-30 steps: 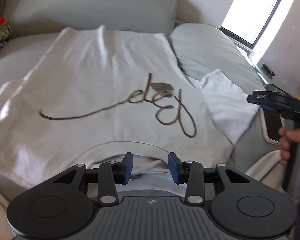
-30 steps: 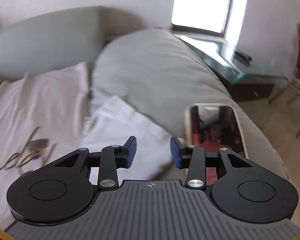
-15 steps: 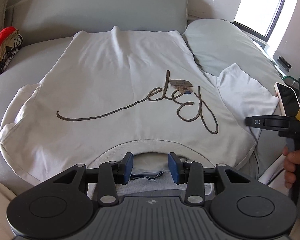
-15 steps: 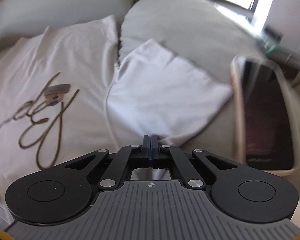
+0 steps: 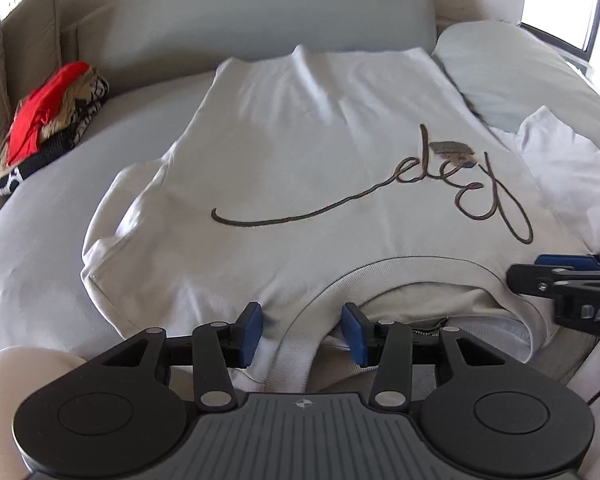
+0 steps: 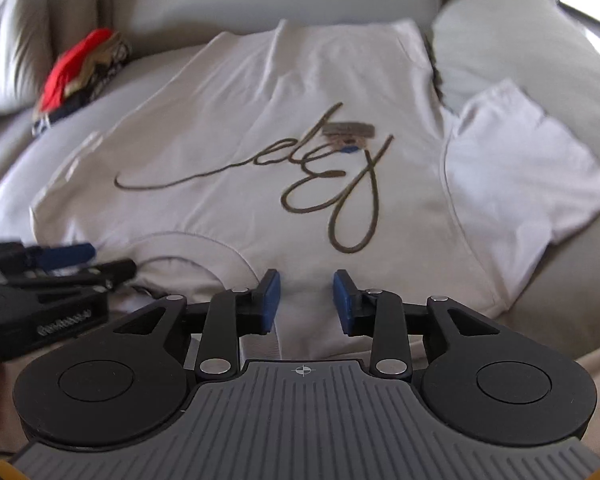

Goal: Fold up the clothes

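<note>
**Both grippers poised at the collar edge of a spread T-shirt**

At 10 o'clock a small stack of red and patterned folded clothes (image 5: 48,120) sits by the backrest, well apart from the pale cream cotton T-shirt with brown script lettering (image 5: 320,168), which lies flat across the grey fabric sofa (image 5: 40,240). Bare cushion lies open along its 9 o'clock side; at 3 o'clock its sleeve rests against a grey pillow (image 5: 520,76).

The left gripper (image 5: 302,334) tilts downward at 6 o'clock, jaws having just widened, straddling the ribbed collar without pinching it. The right gripper (image 6: 306,302) angles down over the shoulder, jaws just reopened, nothing clamped.
</note>
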Demonstrator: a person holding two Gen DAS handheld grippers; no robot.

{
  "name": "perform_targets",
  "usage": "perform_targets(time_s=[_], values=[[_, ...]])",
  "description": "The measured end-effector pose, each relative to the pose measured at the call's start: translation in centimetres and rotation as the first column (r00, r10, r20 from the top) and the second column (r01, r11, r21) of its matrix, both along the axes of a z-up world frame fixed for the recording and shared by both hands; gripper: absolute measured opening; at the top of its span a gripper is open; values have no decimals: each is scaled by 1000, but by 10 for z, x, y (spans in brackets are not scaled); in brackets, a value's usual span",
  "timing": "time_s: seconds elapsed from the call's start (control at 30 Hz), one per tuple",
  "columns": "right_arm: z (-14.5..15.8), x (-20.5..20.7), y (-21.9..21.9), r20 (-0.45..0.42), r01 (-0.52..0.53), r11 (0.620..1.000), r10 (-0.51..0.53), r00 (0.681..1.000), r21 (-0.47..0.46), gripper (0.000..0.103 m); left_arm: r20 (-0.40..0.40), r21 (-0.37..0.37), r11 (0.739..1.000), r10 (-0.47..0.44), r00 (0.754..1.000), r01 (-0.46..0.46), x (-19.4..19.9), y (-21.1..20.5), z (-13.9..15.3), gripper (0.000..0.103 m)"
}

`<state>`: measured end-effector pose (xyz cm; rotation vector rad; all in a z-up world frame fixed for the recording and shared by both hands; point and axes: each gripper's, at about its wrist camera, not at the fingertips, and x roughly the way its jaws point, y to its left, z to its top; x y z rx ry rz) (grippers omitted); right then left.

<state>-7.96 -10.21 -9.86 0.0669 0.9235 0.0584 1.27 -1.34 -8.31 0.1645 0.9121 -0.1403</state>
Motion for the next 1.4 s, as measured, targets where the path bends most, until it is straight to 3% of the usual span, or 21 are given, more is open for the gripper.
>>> perform_targets(time_s=[0.07,0.23,0.4,0.47,0.53,0.63,0.83,0.93,1.0,1.07,1.17,1.27,1.33,1.4], values=[[1,-3,1,-13,-19,1000,18,1000,-24,37,-10,4,1000,-4,1000,4,-4,-1,1,43],[1,-24,-10,-114,5,999,-1,994,33,38,-52,12,999,-31,998,31,-18,-1,1,44],[-9,-41,-14,-214,25,996,-6,977,86,41,-77,89,991,-98,992,105,-34,-8,-5,45],[3,-44,-10,-163,15,997,-3,987,74,41,-86,62,993,-96,992,101,-33,-5,1,45],[14,-46,-6,-113,5,998,2,994,62,42,-73,-14,995,-96,993,95,-32,1,14,46],[31,-38,-2,-48,-21,997,24,999,73,44,17,-94,992,-78,997,79,-32,10,37,47],[39,-6,13,-22,-38,998,39,999,59,44,39,-78,992,105,994,-102,-8,37,32,48],[34,5,25,-27,-52,997,53,998,56,44,-63,-98,983,152,986,-158,0,49,14,48],[30,11,34,-36,-61,997,63,997,43,44,-149,-116,984,116,982,-134,-1,49,3,48],[28,15,42,-44,-73,997,75,996,39,44,-214,-183,976,77,974,-118,-4,52,-3,49],[30,20,53,-34,-96,994,98,995,43,45,-210,-297,941,103,972,-164,-9,73,1,49],[28,26,64,-32,-118,992,120,992,52,45,-127,-367,894,224,966,-255,-6,111,15,49],[25,30,71,-32,-133,989,136,990,69,45,-115,-451,820,338,934,-352,1,144,19,49],[21,34,79,-26,-151,984,154,988,92,45,-144,-563,714,412,900,-417,10,175,20,48]])
